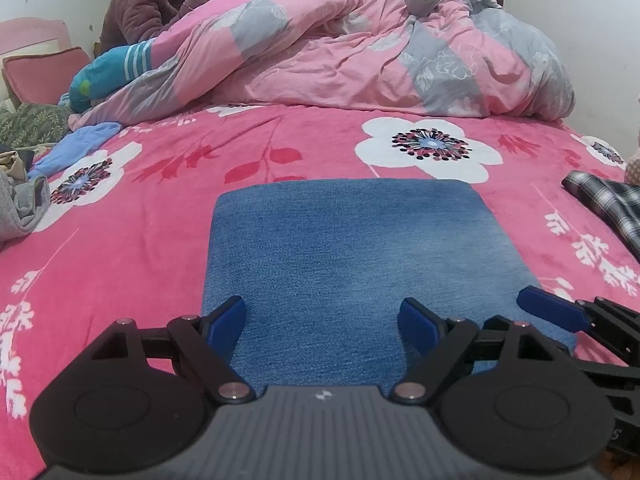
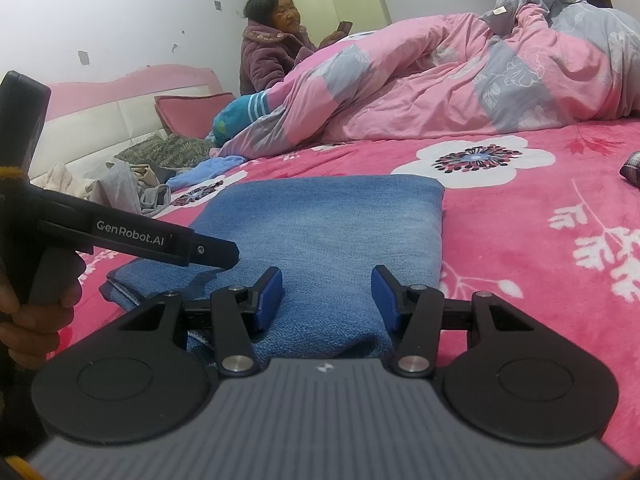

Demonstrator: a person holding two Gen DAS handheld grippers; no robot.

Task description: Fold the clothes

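Note:
A folded blue denim garment [image 1: 344, 248] lies flat on the pink flowered bedspread [image 1: 132, 240]. My left gripper [image 1: 322, 314] hovers over its near edge, jaws wide and open, with nothing pinched. In the right wrist view the same denim [image 2: 328, 220] spreads ahead of my right gripper [image 2: 326, 286]. Its jaws stand partly apart over the cloth's near right corner, and the pads do not press it. One blue finger [image 1: 552, 312] of the right gripper shows at the left view's right edge. The left gripper's black side [image 2: 160, 240], held by a hand [image 2: 32, 320], rests over the denim's left part.
A rumpled pink and grey quilt [image 1: 360, 52] fills the far side of the bed. A person in a purple coat [image 2: 272, 60] sits behind it with a phone. A plaid garment [image 1: 608, 204] lies at the right. Grey [image 1: 24, 208] and light blue clothes [image 1: 76, 148] lie at the left.

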